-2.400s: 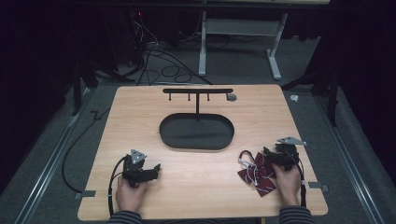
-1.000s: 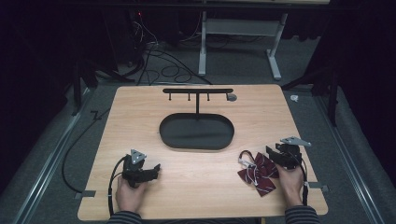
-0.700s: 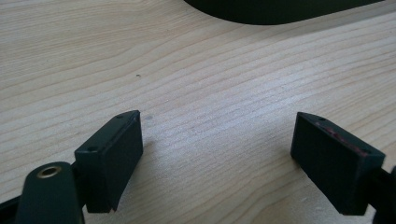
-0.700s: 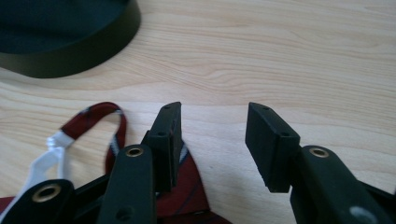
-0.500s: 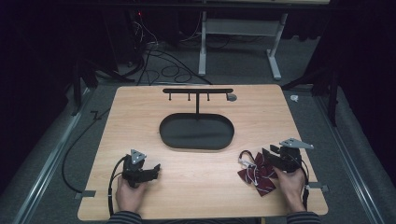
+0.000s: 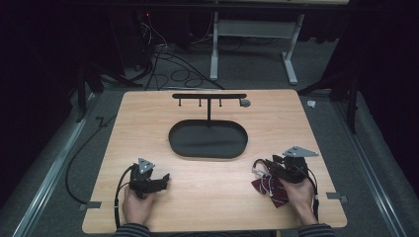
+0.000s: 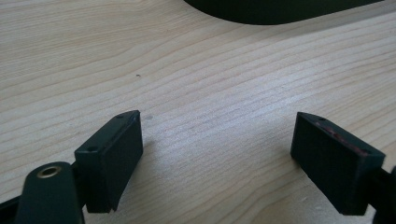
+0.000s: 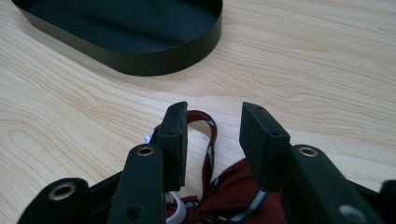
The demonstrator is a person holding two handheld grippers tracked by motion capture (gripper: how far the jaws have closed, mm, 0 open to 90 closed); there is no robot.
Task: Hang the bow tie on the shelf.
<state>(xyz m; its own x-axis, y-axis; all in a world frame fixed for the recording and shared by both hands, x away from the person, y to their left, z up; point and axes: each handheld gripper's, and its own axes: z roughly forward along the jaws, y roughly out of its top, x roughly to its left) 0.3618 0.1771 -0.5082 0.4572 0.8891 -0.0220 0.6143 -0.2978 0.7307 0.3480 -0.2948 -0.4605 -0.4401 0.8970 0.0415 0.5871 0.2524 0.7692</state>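
Observation:
A dark red striped bow tie (image 6: 271,191) with a strap lies on the table's front right. My right gripper (image 6: 266,167) hovers over it and points left. In the right gripper view the strap's loop (image 8: 211,135) lies between the jaws of this gripper (image 8: 214,116), and the bow (image 8: 236,205) sits below them. These jaws have just been closing, but the pads stand apart from the strap. My left gripper (image 6: 165,178) rests at the front left. In the left gripper view it (image 7: 217,135) is open over bare wood.
A black oval tray (image 6: 207,156) sits mid-table, with a black T-shaped hook stand (image 6: 209,96) rising behind it. The tray's wall (image 8: 140,63) is just beyond the right jaws, and its edge (image 7: 280,9) lies ahead of the left ones. Cables trail off the table's left.
The right gripper has shifted slightly over the bow tie and lifted a little. The left gripper has stayed where it was.

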